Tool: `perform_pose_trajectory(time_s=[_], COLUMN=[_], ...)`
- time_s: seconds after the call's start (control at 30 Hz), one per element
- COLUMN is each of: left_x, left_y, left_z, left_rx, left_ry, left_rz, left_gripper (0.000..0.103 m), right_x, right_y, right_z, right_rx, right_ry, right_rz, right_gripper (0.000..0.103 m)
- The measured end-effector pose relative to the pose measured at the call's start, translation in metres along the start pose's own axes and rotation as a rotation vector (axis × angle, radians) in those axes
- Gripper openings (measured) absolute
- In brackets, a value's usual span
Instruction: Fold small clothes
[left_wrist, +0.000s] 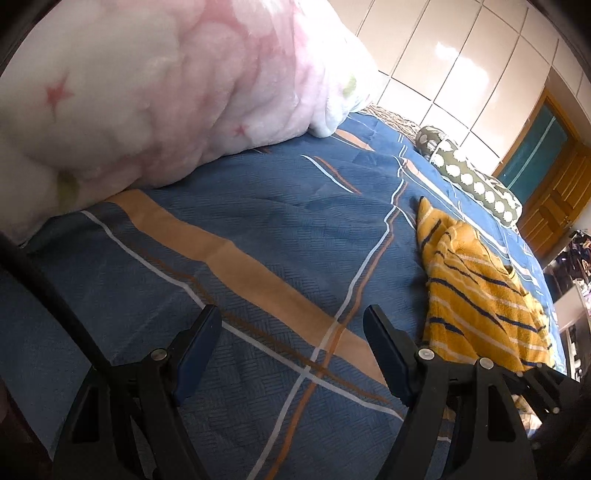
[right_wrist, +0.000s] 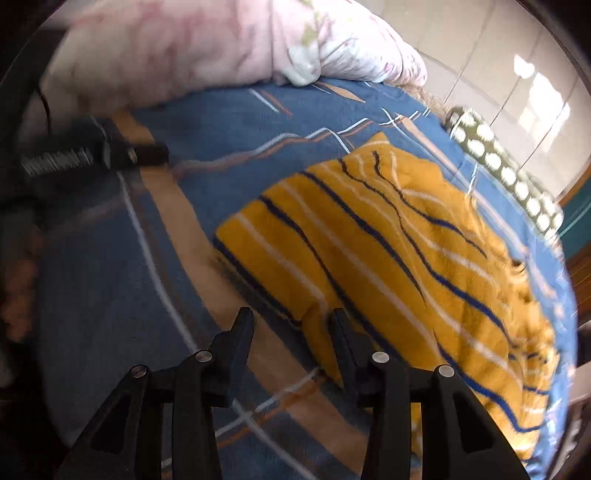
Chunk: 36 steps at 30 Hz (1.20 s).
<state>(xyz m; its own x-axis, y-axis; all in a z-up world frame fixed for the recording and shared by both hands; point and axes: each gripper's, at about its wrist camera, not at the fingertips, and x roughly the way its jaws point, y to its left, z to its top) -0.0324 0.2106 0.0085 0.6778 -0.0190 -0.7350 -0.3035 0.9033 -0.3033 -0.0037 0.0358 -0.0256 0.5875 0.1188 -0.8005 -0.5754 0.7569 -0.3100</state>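
Note:
A yellow garment with navy and white stripes lies rumpled on the blue patterned bedspread. My left gripper hovers open over bare bedspread, with the garment off to its right. In the right wrist view the garment fills the middle and right. My right gripper stands at its near corner with the jaws apart; a flap of the hem lies in the gap beside the right finger, and the pads are not pressing it. The left gripper's fingers show blurred at the far left.
A fluffy pink and white blanket is heaped along the far left of the bed. A green pillow with white dots lies at the far edge. Pale wardrobe panels and a wooden door stand behind.

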Motion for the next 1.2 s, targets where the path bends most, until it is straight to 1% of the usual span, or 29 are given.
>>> perform_pose_trajectory(time_s=[0.07, 0.17, 0.27, 0.3, 0.37, 0.4, 0.47, 0.53, 0.6, 0.63, 0.67, 0.7, 0.73, 0.77, 0.8, 0.87, 0.97, 1.0, 1.03, 1.07, 1.13, 1.2], left_x=[0.001, -0.003, -0.004, -0.004, -0.005, -0.006, -0.007, -0.009, -0.009, -0.01, -0.01, -0.011, -0.012, -0.015, -0.016, -0.017, -0.014, -0.012, -0.011, -0.011, -0.016, -0.024], left_y=[0.002, 0.008, 0.012, 0.013, 0.014, 0.015, 0.014, 0.009, 0.002, -0.005, -0.01, -0.017, -0.022, -0.031, -0.037, -0.051, -0.081, -0.089, -0.102, -0.111, -0.133, -0.16], left_z=[0.001, 0.002, 0.003, 0.004, 0.004, 0.004, 0.004, 0.004, 0.002, 0.0, -0.001, -0.004, -0.005, -0.008, -0.01, -0.015, -0.027, -0.029, -0.033, -0.036, -0.042, -0.048], left_rx=[-0.01, -0.033, -0.043, -0.045, -0.053, -0.058, -0.063, -0.058, -0.043, -0.028, -0.017, -0.003, 0.006, 0.022, 0.036, 0.068, 0.134, 0.148, 0.165, 0.175, 0.205, 0.267], left_ry=[0.001, -0.006, -0.009, -0.009, -0.006, -0.005, -0.009, -0.015, -0.019, -0.021, -0.022, -0.024, -0.027, -0.032, -0.034, -0.032, -0.006, 0.008, 0.035, 0.051, 0.083, 0.099], left_rz=[-0.005, -0.012, -0.018, -0.017, -0.02, -0.022, -0.02, -0.019, -0.016, -0.017, -0.02, -0.027, -0.034, -0.047, -0.057, -0.075, -0.1, -0.104, -0.116, -0.131, -0.176, -0.207], left_gripper=[0.078, 0.078, 0.078, 0.078, 0.078, 0.078, 0.078, 0.078, 0.078, 0.078, 0.078, 0.078, 0.078, 0.078, 0.078, 0.078, 0.078, 0.078, 0.078, 0.078, 0.078, 0.078], right_x=[0.004, 0.01, 0.017, 0.02, 0.023, 0.023, 0.011, -0.014, -0.047, -0.063, -0.082, -0.097, -0.106, -0.12, -0.128, -0.134, -0.116, -0.11, -0.101, -0.094, -0.088, -0.091], right_y=[0.01, 0.021, 0.03, 0.031, 0.024, 0.018, 0.0, -0.033, -0.08, -0.106, -0.14, -0.167, -0.184, -0.209, -0.226, -0.241, -0.251, -0.253, -0.258, -0.261, -0.266, -0.265], right_z=[0.007, 0.02, 0.029, 0.033, 0.04, 0.042, 0.043, 0.042, 0.033, 0.022, 0.002, -0.019, -0.037, -0.072, -0.102, -0.15, -0.22, -0.234, -0.246, -0.261, -0.27, -0.27], right_rx=[-0.038, -0.069, -0.081, -0.075, -0.021, 0.012, 0.107, 0.253, 0.43, 0.526, 0.649, 0.743, 0.804, 0.905, 0.975, 1.057, 1.159, 1.185, 1.214, 1.252, 1.278, 1.245], right_ry=[-0.024, -0.031, -0.034, -0.04, -0.031, -0.031, -0.046, -0.1, -0.175, -0.209, -0.252, -0.281, -0.294, -0.311, -0.315, -0.286, -0.177, -0.159, -0.151, -0.163, -0.185, -0.2], right_rz=[-0.062, -0.146, -0.201, -0.211, -0.175, -0.158, -0.092, -0.038, -0.005, 0.008, 0.022, 0.022, 0.013, -0.014, -0.042, -0.089, -0.098, -0.092, -0.069, -0.001, 0.072, 0.085], right_gripper=[0.045, 0.045, 0.044, 0.042, 0.015, 0.014, 0.011, 0.01, 0.01, 0.009, 0.009, 0.009, 0.009, 0.009, 0.009, 0.009, 0.009, 0.009, 0.009, 0.009, 0.011, 0.013])
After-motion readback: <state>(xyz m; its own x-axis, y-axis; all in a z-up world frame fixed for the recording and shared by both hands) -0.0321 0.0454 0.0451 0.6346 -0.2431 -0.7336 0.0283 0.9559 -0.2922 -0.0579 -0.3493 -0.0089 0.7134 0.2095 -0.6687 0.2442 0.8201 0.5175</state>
